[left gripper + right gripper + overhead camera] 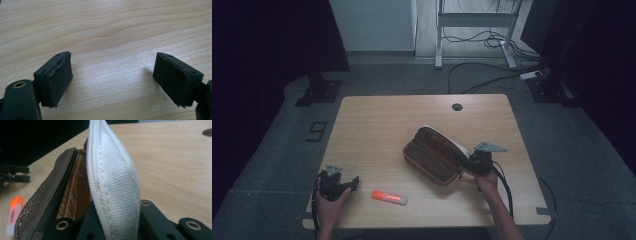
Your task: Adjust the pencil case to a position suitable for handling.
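Highlighter (389, 197) lies flat near front table (377, 120) edge, long axis 10-to-4 o'clock, at 3 o'clock from left gripper (353, 182); that gripper nearer, jaws spread, empty. Right gripper (463, 161) clenched on white flap (113, 185) of open pencil case (432, 157), mid-table.

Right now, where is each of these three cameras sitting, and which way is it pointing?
High view: above the person's side, looking forward and down on the wooden table; both forearms enter from the bottom, holding the left tool and right tool.
Left gripper view: rides the left tool, looking down at bare tabletop between its open jaws.
Right gripper view: rides the right tool, facing the pencil case, whose white flap it clamps.
Shared: the high and right gripper views both show the orange highlighter.
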`<action>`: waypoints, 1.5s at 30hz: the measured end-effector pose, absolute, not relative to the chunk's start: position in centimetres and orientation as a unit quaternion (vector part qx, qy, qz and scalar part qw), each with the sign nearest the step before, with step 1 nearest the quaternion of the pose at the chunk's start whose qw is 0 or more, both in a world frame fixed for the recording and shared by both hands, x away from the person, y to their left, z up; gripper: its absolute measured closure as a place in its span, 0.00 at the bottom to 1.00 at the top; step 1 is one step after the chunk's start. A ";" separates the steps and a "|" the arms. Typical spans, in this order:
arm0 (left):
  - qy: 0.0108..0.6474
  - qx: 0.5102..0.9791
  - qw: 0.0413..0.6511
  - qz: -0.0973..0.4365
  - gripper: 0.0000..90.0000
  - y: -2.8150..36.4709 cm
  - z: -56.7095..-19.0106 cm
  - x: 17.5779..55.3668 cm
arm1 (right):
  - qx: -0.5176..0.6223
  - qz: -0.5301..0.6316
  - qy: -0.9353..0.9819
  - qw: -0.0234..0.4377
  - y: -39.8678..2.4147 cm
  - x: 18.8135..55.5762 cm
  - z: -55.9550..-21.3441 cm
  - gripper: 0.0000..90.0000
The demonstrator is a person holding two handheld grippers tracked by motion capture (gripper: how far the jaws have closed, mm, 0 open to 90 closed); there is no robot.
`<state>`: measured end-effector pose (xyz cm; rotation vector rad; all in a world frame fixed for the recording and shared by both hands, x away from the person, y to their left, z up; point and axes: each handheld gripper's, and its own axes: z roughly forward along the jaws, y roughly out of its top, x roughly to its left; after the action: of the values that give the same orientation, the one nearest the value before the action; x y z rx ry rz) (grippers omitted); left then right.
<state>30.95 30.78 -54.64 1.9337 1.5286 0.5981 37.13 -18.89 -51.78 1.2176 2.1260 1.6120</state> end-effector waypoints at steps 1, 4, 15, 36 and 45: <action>0.575 0.728 0.298 0.225 0.17 30.8 -54.6 31.0 | 0.413 0.547 0.721 0.104 -18.9 37.1 -51.8 0.92; 0.575 0.728 0.298 0.225 0.17 30.8 -54.6 30.9 | 0.412 0.528 0.736 0.102 -18.2 37.5 -52.7 0.91; 0.575 0.728 0.297 0.225 0.17 30.8 -54.6 30.9 | 0.405 0.496 0.756 0.137 -18.0 37.5 -52.9 0.77; 0.575 0.728 0.297 0.225 0.17 30.8 -54.6 30.9 | 0.422 0.560 0.682 0.207 -20.1 34.8 -47.9 0.31; 0.575 0.728 0.297 0.225 0.17 30.8 -54.6 30.9 | 0.396 0.579 0.681 0.212 -19.1 33.4 -46.3 0.31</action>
<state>30.95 30.77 -54.63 1.9355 1.5294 0.5984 33.41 -19.09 -46.29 1.0986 1.8915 1.6071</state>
